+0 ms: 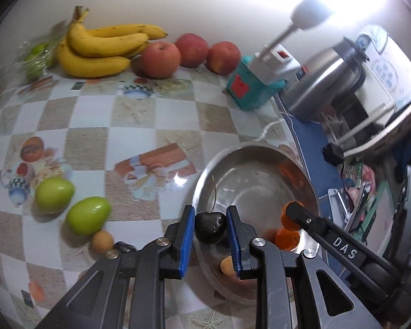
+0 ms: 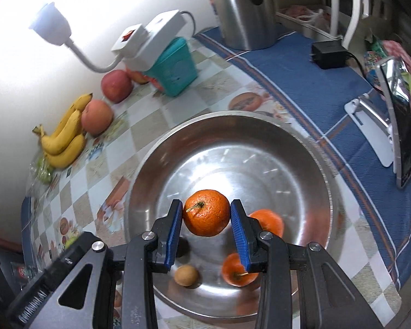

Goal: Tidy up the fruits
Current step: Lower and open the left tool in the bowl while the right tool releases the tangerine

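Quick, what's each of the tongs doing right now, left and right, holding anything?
Left tongs: closed on a dark cherry, at the steel bowl's rim.
Right tongs: closed on an orange, held above the bowl.

Two close, steeply downward wrist views, both sharing the steel bowl [image 1: 260, 153] [image 2: 233, 126].

We see a plain white wall [image 1: 205, 5] behind the table, washed out by a glaring white gooseneck lamp [image 2: 52, 24]. The table wears a glossy checked beige-and-white cloth with printed pictures [image 1: 139, 115], and beside it lies a blue woven cloth with thin stripes [image 2: 301, 82].
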A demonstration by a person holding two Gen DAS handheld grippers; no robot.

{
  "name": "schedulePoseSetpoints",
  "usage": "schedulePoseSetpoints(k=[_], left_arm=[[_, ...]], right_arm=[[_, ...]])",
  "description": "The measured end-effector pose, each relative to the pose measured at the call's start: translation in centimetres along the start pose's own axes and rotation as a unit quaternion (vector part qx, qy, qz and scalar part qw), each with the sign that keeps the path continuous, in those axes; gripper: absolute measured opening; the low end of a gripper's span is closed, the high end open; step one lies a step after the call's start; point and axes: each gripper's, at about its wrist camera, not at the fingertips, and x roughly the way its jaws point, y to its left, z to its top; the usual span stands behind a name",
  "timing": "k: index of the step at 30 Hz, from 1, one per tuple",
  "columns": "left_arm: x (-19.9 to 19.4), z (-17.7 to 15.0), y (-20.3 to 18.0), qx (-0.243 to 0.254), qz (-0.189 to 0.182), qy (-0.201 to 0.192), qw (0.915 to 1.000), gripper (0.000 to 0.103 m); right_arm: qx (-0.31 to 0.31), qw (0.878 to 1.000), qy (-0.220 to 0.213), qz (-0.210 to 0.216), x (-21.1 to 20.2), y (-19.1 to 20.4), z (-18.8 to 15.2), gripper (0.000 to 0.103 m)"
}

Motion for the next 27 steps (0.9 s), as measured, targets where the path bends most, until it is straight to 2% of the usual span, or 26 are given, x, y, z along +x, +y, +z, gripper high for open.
schedulePoseSetpoints(k=[13,27], left_arm=[[2.0,-0.6,-1.5,0.043,-0.006,-0.02,0.9989,0.025],[3.9,-1.2,-1.8,0.058,0.009,0.0,0.9983,0.027]], right_arm=[[-0.002,1.0,0.018,-0.01,2.6,-0.3,-0.3,0.037],[-0.009,0.999,0.028,-0.02,3.8,-0.3,-0.3,0.038]])
